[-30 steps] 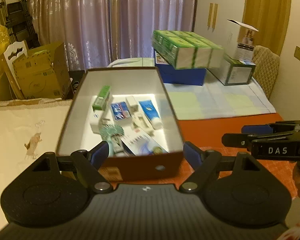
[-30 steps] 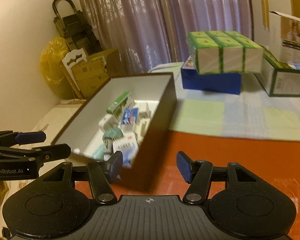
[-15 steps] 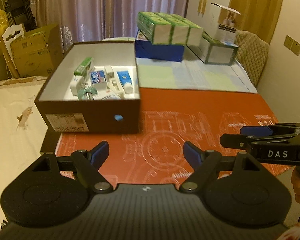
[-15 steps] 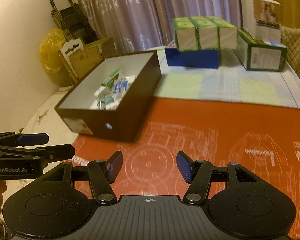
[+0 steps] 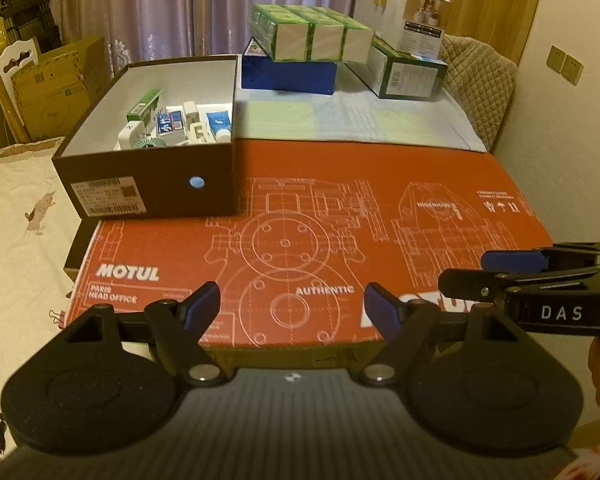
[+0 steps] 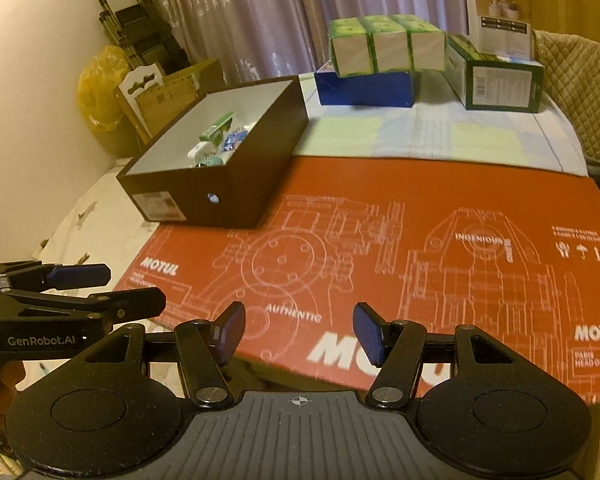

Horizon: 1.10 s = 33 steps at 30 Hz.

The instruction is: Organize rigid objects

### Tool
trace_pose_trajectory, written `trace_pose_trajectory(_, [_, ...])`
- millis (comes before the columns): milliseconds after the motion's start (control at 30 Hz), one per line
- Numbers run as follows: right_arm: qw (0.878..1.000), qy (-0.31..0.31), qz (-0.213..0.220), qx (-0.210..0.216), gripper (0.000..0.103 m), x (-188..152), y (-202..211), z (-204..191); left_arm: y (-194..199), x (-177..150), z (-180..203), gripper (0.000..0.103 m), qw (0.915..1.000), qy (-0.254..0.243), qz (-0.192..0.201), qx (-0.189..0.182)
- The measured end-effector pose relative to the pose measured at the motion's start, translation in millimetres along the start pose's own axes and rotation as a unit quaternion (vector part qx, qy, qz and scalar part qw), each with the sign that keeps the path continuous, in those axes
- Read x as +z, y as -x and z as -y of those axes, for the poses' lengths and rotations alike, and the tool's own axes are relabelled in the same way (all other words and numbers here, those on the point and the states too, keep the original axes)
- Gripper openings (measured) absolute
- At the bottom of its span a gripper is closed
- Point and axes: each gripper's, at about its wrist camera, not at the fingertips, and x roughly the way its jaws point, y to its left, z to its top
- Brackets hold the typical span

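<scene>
Both the left tongs (image 5: 292, 306) and right tongs (image 6: 298, 334), spread and empty, have drawn back from the filled brown box (image 5: 148, 192) at upper left, suggesting organizing is finished.

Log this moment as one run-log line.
left gripper: open, empty | right gripper: open, empty | brown box: on red Motul sheet, small items inside | both grippers short of box

The red cardboard sheet (image 5: 340, 208) lies bare, open for passage. The brown box (image 5: 152, 184) blocks its far left corner; stacked cartons (image 5: 312, 40) wall the back.
</scene>
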Motion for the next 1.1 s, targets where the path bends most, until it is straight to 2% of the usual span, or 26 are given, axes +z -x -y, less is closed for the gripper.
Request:
trace_pose_trajectory(500, [1.000,-0.007,-0.015,-0.003,0.057,-31,21,12,12,-28,23,0.077,0.9999,0.014,-0.006,0.005])
trace_pose_trajectory(1100, [1.000,-0.001,-0.015,0.002,0.057,-39,27,11,13,-33,28,0.077,0.9998,0.017,-0.008,0.012])
